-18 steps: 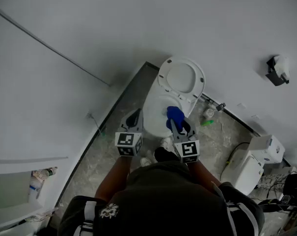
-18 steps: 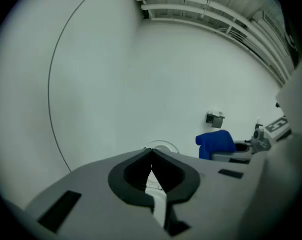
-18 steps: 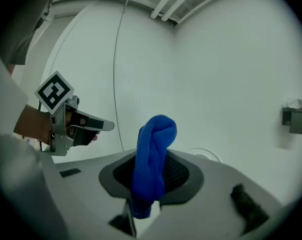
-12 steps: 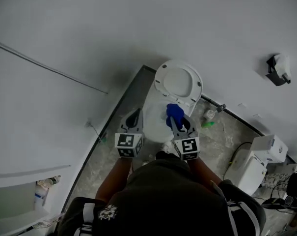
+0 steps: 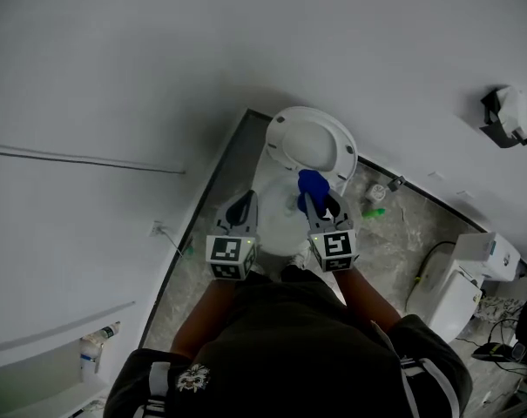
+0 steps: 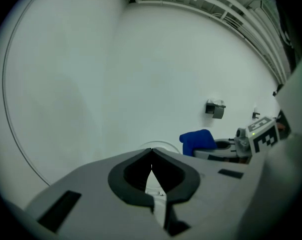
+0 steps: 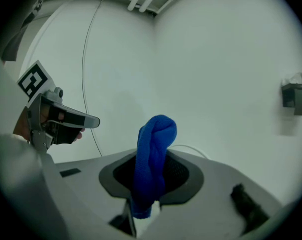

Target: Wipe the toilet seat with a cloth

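My right gripper [image 5: 322,205] clamps the blue cloth [image 5: 312,184], which pokes past its tips over the toilet [image 5: 341,146]. My left gripper [image 5: 242,207] is closed and empty

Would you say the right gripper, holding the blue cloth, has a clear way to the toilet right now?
Probably yes: the right gripper, shut on the blue cloth, hangs over the toilet with nothing visible between them, and the left gripper sits off to the side.
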A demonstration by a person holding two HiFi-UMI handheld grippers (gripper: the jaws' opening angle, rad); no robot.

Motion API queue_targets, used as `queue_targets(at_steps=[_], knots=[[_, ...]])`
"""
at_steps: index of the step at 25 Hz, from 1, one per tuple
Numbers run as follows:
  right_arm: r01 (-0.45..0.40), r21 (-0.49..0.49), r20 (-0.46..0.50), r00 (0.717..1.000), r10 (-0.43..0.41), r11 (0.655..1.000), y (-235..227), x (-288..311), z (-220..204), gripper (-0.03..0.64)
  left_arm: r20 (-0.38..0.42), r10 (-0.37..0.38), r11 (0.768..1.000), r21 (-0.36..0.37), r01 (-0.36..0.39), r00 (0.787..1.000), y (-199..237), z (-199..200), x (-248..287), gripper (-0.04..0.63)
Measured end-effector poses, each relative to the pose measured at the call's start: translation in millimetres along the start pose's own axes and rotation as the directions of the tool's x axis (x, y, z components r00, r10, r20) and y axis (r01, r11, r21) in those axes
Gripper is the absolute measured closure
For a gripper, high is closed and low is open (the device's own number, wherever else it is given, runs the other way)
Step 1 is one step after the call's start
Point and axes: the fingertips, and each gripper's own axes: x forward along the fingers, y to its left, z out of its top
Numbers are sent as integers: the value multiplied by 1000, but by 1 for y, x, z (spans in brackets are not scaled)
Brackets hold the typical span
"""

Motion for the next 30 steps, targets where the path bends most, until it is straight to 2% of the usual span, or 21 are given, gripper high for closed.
queue_targets(at_steps=[5, 8, 11, 14, 18, 20, 23, 26, 30], knots=[[1, 73, -27, 1000, 1, 997, -8, 26, 3, 522, -38, -41, 999, 30, 43, 998, 1, -3, 30, 586], [38, 53, -56, 998, -35, 998, -18, 43, -4, 522, -61, -92, 995, 38, 94, 994, 2, 0, 49, 586], [59, 24, -104, 993, -56, 998, -26, 70, -16, 522, -46, -157, 986, 53, 159, 986, 6, 18, 71, 586], [94, 52, -153, 985, -85, 994, -32, 94, -25, 522, -29, -219, 974, 58, 221, 975, 12, 35, 91, 586], [155, 71, -206, 969, -138, 985, -43, 131, -39, 522, -46, -257, 964, 54, 259, 965, 35, 34, 119, 586], [179, 90, -232, 960, -155, 980, -50, 147, -45, 522, -68, -260, 957, 111, 266, 963, 44, 29, 131, 586], [216, 100, -271, 945, -183, 971, -59, 167, -50, 522, -101, -269, 934, 217, 286, 958, 51, 23, 141, 586], [264, 109, -322, 921, -217, 958, -74, 188, -58, 522, -116, -299, 928, 196, 317, 947, 57, 18, 148, 586], [343, 171, -380, 888, -260, 923, -96, 207, -71, 522, -140, -313, 924, 185, 335, 940, 63, 14, 157, 586]])
